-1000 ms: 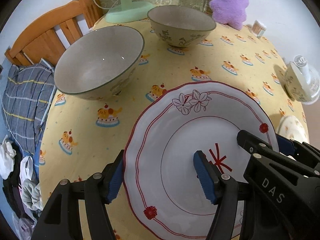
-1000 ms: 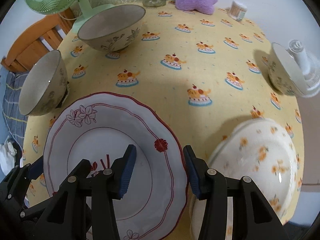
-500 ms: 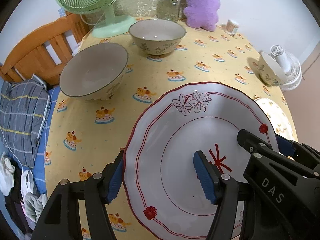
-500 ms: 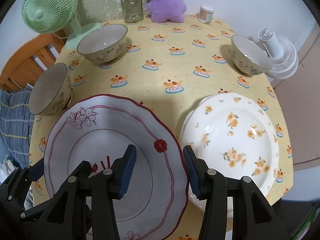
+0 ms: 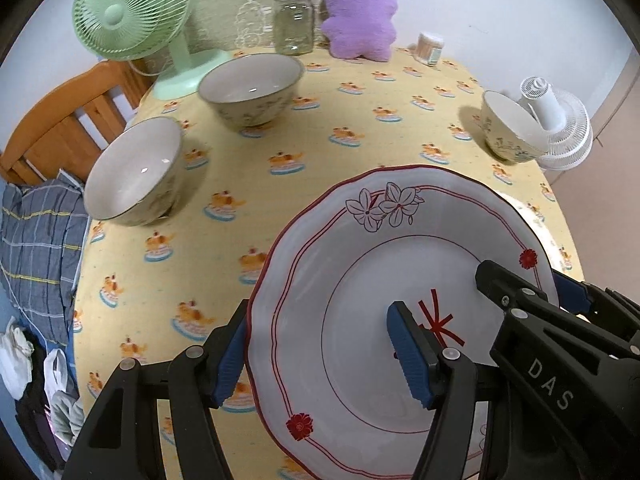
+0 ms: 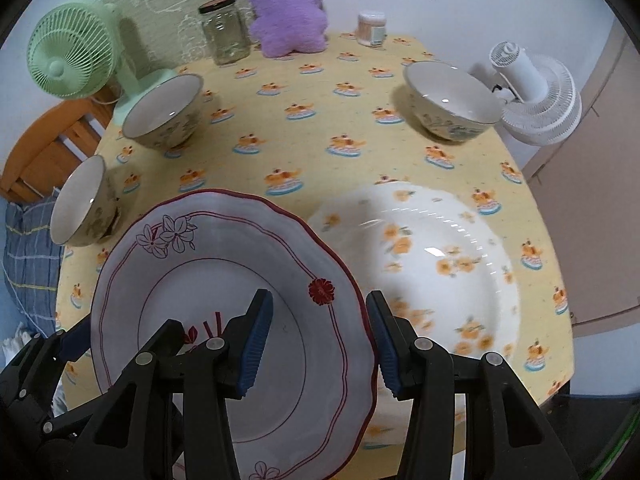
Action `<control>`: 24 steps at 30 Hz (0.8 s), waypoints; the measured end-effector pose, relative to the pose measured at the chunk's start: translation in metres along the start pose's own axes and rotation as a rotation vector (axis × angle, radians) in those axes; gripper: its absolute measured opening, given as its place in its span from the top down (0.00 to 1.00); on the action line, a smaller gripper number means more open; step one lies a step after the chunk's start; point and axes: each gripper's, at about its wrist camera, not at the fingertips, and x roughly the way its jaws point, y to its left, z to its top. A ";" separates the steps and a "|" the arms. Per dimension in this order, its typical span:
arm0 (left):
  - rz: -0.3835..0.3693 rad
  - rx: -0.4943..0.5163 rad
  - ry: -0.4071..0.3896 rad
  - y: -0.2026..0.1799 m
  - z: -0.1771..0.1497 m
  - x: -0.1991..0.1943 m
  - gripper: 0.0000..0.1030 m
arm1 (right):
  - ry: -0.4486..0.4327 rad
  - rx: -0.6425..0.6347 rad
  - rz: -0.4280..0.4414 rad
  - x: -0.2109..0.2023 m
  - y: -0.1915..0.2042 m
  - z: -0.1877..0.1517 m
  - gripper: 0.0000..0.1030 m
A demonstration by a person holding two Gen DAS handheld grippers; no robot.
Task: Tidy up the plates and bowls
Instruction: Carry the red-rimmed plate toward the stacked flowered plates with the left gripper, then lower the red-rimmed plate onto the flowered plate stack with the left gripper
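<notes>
1. the left gripper [image 5: 320, 354], low in the left wrist view, is straddling the left rim of the white scalloped plate with red line trim and outlined flowers [image 5: 360, 288]. one blue-padded finger [image 5: 230, 354] is sitting just outside the rim and the other is lying over the plate's inner well. the fingers look closed onto the rim.
2. the right gripper [image 6: 318, 344], low in the right wrist view, is straddling the opposite rim of the red-trimmed plate [image 6: 224, 288] the same way, with one blue pad [image 6: 256, 342] above the plate face and the other just outside the edge, pinching it.
3. the red-trimmed plate is sitting raised above the table between the two grippers, filling the lower centre of both views.
4. the white plate with orange flower prints [image 6: 436, 256] is lying flat on the yellow tablecloth printed with small cakes [image 6: 288, 128], right of centre in the right wrist view. its left edge is partly hidden behind the held plate.
5. three grey-beige ceramic bowls with floral outsides are standing on the cloth: one at the left edge [image 5: 132, 172], one at upper centre-left [image 5: 250, 90], and one at the upper right [image 6: 450, 100].
6. a mint green desk fan [image 5: 132, 16] is standing at the upper left, a clear glass jar with a dark lid [image 5: 293, 22] and a purple plush toy [image 5: 358, 20] along the top, and a white folding fan [image 6: 536, 92] at the right beside the third bowl.
</notes>
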 end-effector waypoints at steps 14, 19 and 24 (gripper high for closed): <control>-0.022 0.015 0.027 -0.082 0.010 0.017 0.35 | 0.026 0.016 -0.015 0.004 -0.089 0.013 0.50; -0.031 0.014 0.047 -0.105 0.009 0.027 0.35 | 0.047 0.018 -0.023 0.012 -0.117 0.014 0.50; -0.015 0.004 0.065 -0.120 0.004 0.036 0.35 | 0.079 0.022 -0.022 0.023 -0.134 0.013 0.50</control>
